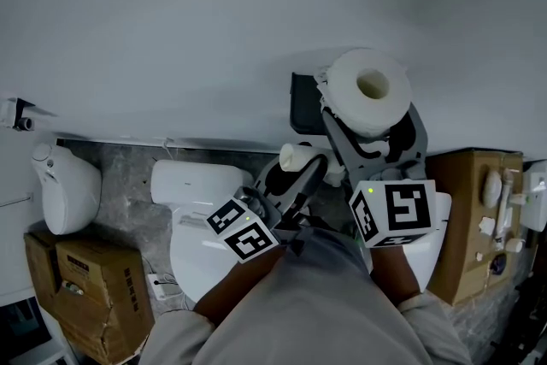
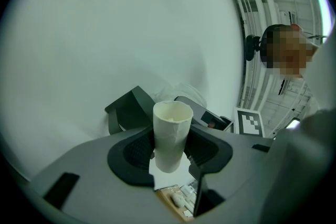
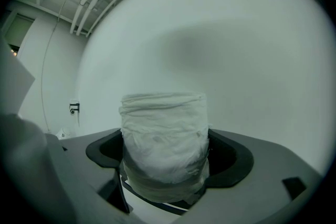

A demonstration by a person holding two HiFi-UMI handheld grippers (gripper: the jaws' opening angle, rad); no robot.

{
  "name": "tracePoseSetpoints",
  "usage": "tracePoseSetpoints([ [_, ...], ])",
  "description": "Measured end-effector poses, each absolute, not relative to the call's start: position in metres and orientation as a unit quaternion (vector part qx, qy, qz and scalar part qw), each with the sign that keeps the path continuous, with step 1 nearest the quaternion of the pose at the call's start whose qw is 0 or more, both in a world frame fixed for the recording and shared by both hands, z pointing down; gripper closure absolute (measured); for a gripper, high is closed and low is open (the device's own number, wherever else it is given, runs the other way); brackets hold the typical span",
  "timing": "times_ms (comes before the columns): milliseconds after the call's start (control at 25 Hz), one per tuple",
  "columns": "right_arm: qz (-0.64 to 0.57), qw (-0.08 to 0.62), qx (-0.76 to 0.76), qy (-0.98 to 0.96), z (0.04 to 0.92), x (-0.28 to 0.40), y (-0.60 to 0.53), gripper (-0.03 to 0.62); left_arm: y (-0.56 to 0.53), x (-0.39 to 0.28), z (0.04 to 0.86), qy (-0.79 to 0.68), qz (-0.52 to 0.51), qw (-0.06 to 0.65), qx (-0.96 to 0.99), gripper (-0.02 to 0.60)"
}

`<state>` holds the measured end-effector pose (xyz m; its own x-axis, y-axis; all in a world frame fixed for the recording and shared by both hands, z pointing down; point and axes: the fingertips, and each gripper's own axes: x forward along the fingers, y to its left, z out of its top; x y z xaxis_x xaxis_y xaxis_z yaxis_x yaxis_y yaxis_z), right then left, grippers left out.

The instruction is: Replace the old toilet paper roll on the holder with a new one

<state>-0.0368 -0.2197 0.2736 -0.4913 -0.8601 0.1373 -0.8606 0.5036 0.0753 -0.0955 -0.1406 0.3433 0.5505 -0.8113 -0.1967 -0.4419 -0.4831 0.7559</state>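
Observation:
My right gripper (image 1: 369, 117) is shut on a full white toilet paper roll (image 1: 369, 88), held up in front of the grey wall. In the right gripper view the roll (image 3: 164, 139) stands upright and fills the gap between the jaws. My left gripper (image 1: 295, 173) is shut on an empty cardboard tube (image 1: 296, 156), lower and to the left of the full roll. The tube (image 2: 171, 134) stands upright between the dark pads (image 2: 137, 150). A black holder (image 1: 302, 103) hangs on the wall just behind both grippers, with nothing on it; it also shows as the holder (image 2: 128, 107) behind the tube.
A white toilet (image 1: 201, 209) stands below the grippers. Cardboard boxes (image 1: 81, 291) and a white bin (image 1: 64, 188) sit at the left. At the right a brown box (image 1: 466, 218) carries white fittings. A person stands behind in the left gripper view.

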Motion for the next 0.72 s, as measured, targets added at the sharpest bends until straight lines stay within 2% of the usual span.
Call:
tracePoseSetpoints([
  [720, -0.005, 0.056, 0.477, -0.877, 0.258, -0.016, -0.189, 0.131, -0.121, -0.084, 0.339, -0.395, -0.282, 0.322, 0.813, 0.403],
])
